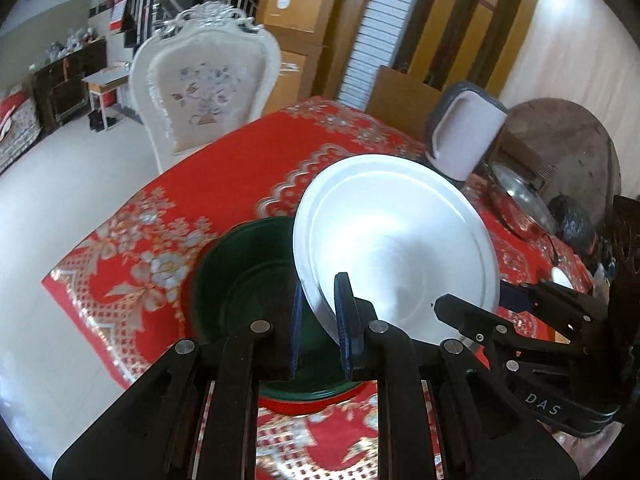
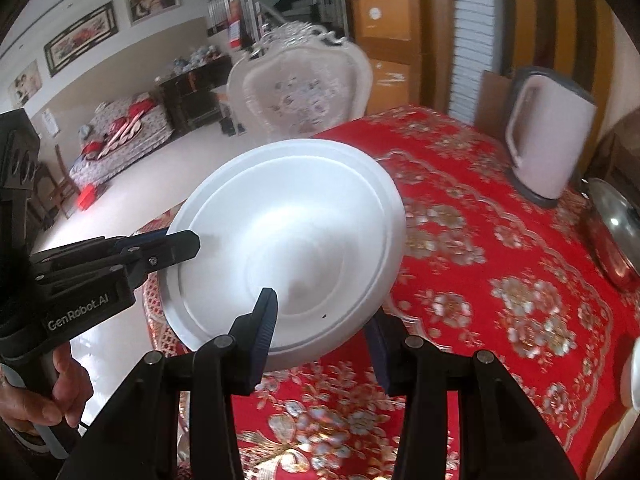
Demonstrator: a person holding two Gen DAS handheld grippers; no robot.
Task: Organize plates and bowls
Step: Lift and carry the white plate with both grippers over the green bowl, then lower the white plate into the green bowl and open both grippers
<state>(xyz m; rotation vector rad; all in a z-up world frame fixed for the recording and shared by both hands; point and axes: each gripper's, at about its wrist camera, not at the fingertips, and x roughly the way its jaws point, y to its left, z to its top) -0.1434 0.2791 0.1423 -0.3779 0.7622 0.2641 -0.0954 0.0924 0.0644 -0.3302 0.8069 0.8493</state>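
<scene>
Left wrist view: white plate [image 1: 396,248] tilted above green bowl [image 1: 248,280], rim pinched by left gripper [image 1: 320,320]; right gripper [image 2: 320,328] clamps opposite rim.

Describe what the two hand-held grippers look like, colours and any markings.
Both are matte black plastic linkages with silver pivot pins and ribbed dark blue finger pads. The left hand-held gripper carries white "GenRobot.AI" lettering on its body, seen from the right wrist. The right hand-held gripper shows "DAS" in white. A bare hand grips the left one's grey-trimmed handle.
</scene>
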